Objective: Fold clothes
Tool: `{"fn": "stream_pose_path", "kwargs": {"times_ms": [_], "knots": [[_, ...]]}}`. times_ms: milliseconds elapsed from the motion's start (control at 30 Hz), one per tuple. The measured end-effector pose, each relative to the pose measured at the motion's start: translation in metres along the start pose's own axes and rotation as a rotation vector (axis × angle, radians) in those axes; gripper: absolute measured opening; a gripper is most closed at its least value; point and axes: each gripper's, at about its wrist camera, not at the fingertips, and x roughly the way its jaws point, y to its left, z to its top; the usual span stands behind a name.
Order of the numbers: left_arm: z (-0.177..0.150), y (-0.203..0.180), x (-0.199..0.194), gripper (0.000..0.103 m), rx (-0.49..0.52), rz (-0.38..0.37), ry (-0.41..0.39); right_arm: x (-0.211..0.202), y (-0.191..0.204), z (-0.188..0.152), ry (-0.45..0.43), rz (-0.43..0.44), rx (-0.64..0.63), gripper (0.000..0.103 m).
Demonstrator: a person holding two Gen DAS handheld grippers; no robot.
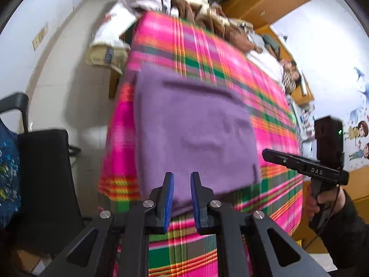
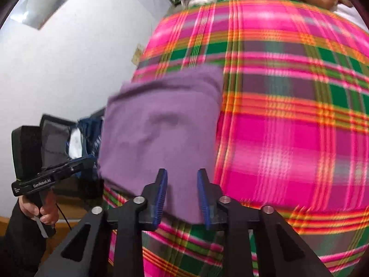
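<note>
the purple garment [image 1: 193, 127] lies flat, already folded to a rectangle, on the bed with the pink plaid cover [image 1: 230, 69]. the left hand-held gripper [image 1: 182, 198] and the right hand-held gripper [image 2: 182, 196] are both released, holding nothing, near its closest edge. for a good fold, i think each should pinch one near corner evenly.

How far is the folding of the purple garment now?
Mostly done, it seems: the purple fleece garment lies as a compact rectangle on the pink plaid blanket. Nothing is in hand; the left tongs and right tongs are open. Left: perhaps tidying or putting it away.
</note>
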Motion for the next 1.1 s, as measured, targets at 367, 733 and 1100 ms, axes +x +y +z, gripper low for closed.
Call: {"fn": "stream_pose_path", "kwargs": {"times_ms": [367,733,1100], "knots": [[-0.016,0.009,0.009,0.009,0.001,0.050,0.033,0.003,0.011,-0.033,0.040,-0.112,-0.006,0.026],[-0.038,-0.013,-0.011,0.008,0.011,0.113,0.001,-0.027,0.028,-0.087,-0.015,-0.135,0.009,0.039],[-0.106,-0.068,-0.022,0.008,0.011,0.209,-0.003,-0.053,0.043,-0.142,-0.006,-0.118,-0.082,0.054]]}}
